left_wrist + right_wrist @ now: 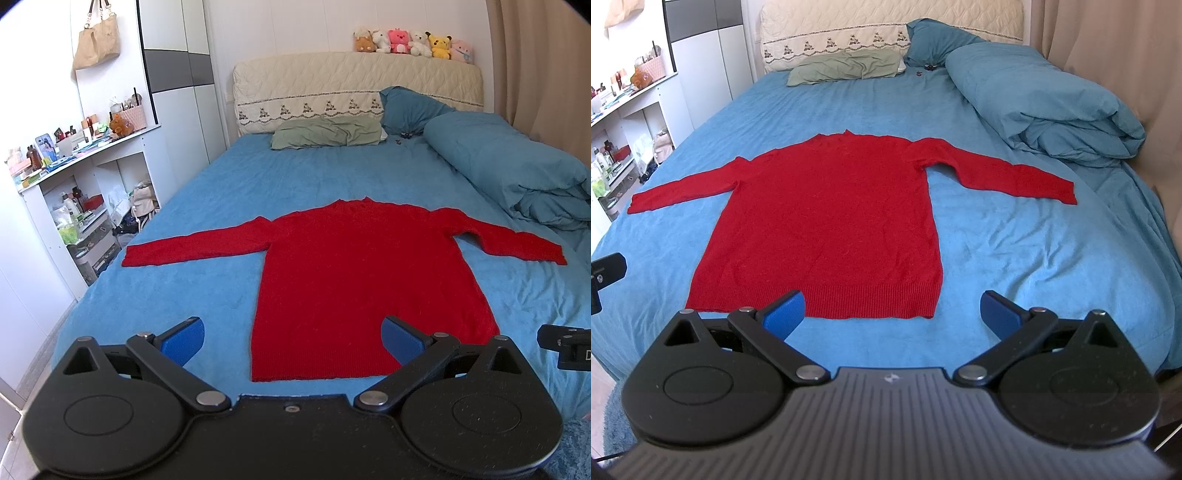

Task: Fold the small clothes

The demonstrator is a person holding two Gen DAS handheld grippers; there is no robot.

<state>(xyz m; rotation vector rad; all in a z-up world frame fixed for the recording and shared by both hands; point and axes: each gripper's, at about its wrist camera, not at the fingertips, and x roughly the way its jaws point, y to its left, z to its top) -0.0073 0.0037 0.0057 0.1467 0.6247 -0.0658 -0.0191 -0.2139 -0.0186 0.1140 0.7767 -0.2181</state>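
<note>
Left wrist view: left tongs [291, 341] and right tongs [892, 314] spread above flat red sweater [354, 280]; no legible writing.

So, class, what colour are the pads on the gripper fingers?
Blue pads, on black arms; clearest in the right wrist view.

Both wrist views look from the bed's [207, 192] foot toward the headboard [332, 85], sharing the sweater [827, 221] mid-frame.

Only a cut-off "D" shows on the right hand-held gripper [565, 347].
</note>
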